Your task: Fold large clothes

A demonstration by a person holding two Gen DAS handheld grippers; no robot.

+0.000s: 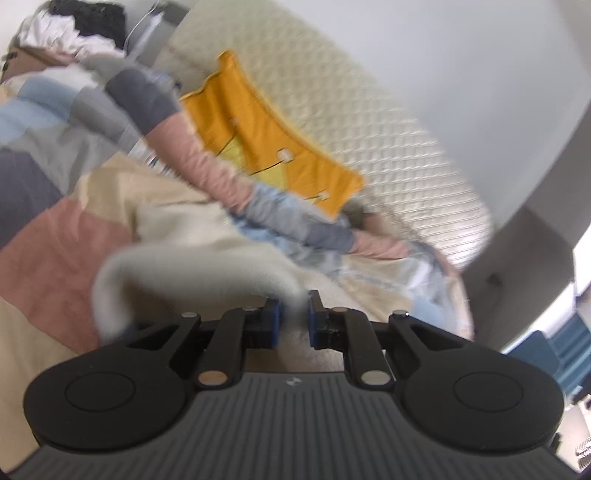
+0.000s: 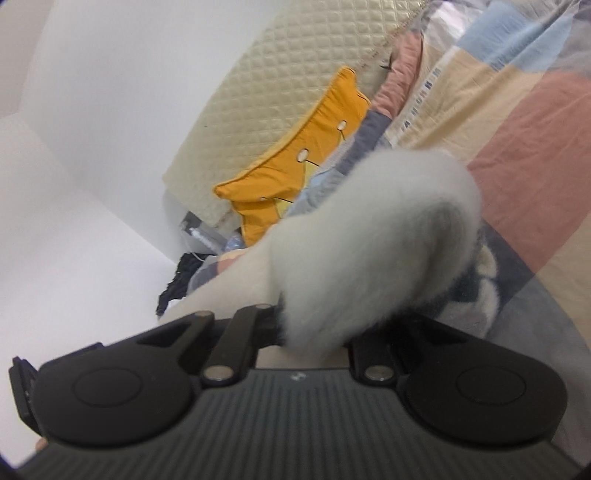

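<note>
The left gripper (image 1: 293,317) is filling the bottom of its own view, its blue-padded fingers (image 1: 274,321) pressing together on a thin edge of the white fleece garment (image 1: 192,266); the fabric is arching up from the pinch toward 10 o'clock and drooping over the gripper's left linkage; the picture is blurring with motion.

In the right wrist view the right gripper (image 2: 314,328) is sitting at 6 o'clock, and a thick fold of the same fleece garment (image 2: 369,240) is bulging out between its fingers toward 1 o'clock; the fabric is hiding the fingertips, but the jaws are clamping on it.

Beneath the garment a patchwork quilt (image 1: 66,251) of pink, cream, blue and grey blocks is covering the bed; in the right view it is spreading from 12 to 3 o'clock (image 2: 517,129).

An orange cushion (image 1: 266,136) is leaning against a cream quilted headboard (image 1: 369,122) at 12 o'clock in the left view; in the right view the cushion (image 2: 295,162) and headboard (image 2: 277,92) are lying toward 11 o'clock.

A heap of white and black clothes (image 1: 74,26) is piling at 10 o'clock in the left view.
</note>
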